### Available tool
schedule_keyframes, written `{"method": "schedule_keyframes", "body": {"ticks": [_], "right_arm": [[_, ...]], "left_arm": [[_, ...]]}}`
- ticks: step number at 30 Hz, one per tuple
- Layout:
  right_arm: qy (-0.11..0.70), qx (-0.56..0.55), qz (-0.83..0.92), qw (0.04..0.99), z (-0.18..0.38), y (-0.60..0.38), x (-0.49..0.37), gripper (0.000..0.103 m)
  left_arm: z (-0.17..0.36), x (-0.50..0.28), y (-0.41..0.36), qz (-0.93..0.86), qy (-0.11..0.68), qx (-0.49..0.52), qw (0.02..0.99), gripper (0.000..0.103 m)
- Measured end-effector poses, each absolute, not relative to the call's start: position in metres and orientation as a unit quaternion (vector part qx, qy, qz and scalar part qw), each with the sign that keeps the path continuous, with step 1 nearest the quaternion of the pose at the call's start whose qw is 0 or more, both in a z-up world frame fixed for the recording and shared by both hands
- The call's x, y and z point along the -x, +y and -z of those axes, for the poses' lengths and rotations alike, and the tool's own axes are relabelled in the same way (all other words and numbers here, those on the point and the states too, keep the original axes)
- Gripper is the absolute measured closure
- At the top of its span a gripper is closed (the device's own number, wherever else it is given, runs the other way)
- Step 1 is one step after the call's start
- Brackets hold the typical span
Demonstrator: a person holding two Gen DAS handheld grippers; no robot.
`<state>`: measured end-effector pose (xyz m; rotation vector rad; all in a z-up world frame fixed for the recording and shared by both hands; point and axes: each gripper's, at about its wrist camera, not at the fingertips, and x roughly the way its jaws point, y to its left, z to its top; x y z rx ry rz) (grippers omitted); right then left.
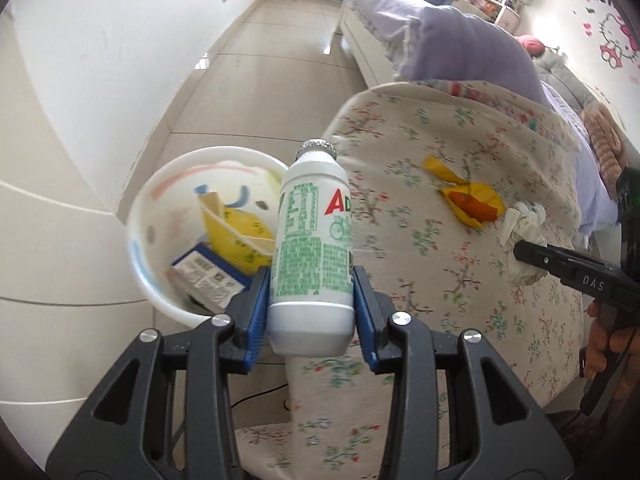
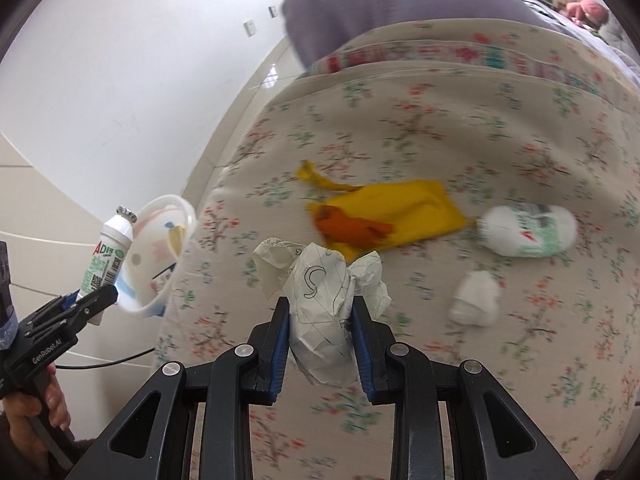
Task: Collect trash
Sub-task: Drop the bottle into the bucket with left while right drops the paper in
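Observation:
My left gripper (image 1: pixel 311 284) is shut on a white AD milk bottle (image 1: pixel 312 240) with green print, held upright beside the rim of a white trash bin (image 1: pixel 160 196). The bin holds a yellow wrapper and a blue box. The bottle (image 2: pixel 107 254) and bin (image 2: pixel 148 240) also show at the left of the right wrist view. My right gripper (image 2: pixel 320 312) is shut on a crumpled white paper (image 2: pixel 320 280) above the floral bedcover (image 2: pixel 480 120). A yellow and orange wrapper (image 2: pixel 380 216), a second white bottle (image 2: pixel 528 232) lying down and a white tissue wad (image 2: pixel 476 300) lie on the cover.
The bin stands on the tiled floor (image 1: pixel 248 64) between the bed and a white wall (image 1: pixel 100 40). A purple pillow (image 1: pixel 472 48) lies beyond the floral cover. A black cable (image 2: pixel 104 364) runs by the bed's side.

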<state>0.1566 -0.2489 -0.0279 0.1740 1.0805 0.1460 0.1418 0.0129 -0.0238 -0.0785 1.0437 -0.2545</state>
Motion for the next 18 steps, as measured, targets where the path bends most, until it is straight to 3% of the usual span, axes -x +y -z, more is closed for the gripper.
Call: {"method": "schedule_keyframes", "body": {"ticks": [12,13,15,18], "right_arm": [[0.506,-0.087,-0.128,0.848,0.032,-0.173,-0.181,0.073],[0.505,-0.087,-0.132,0.848,0.032,-0.169,-0.182,0.073],[0.503,-0.084,-0.143,0.848,0.033,-0.158,-0.185,0.073],[0.502,-0.084,-0.154,0.847,0.036,-0.144,-0.189,0.073]], "left_arm": [[0.035,-0.161,0.067,0.054,0.476,0.07,0.875,0.061],[0.035,-0.163,0.069,0.042,0.476,0.066,0.876,0.057],[0.035,-0.164,0.075,0.016,0.478,0.059,0.876,0.03],[0.033,-0.163,0.083,0.004,0.477,0.063,0.876,0.027]]}}
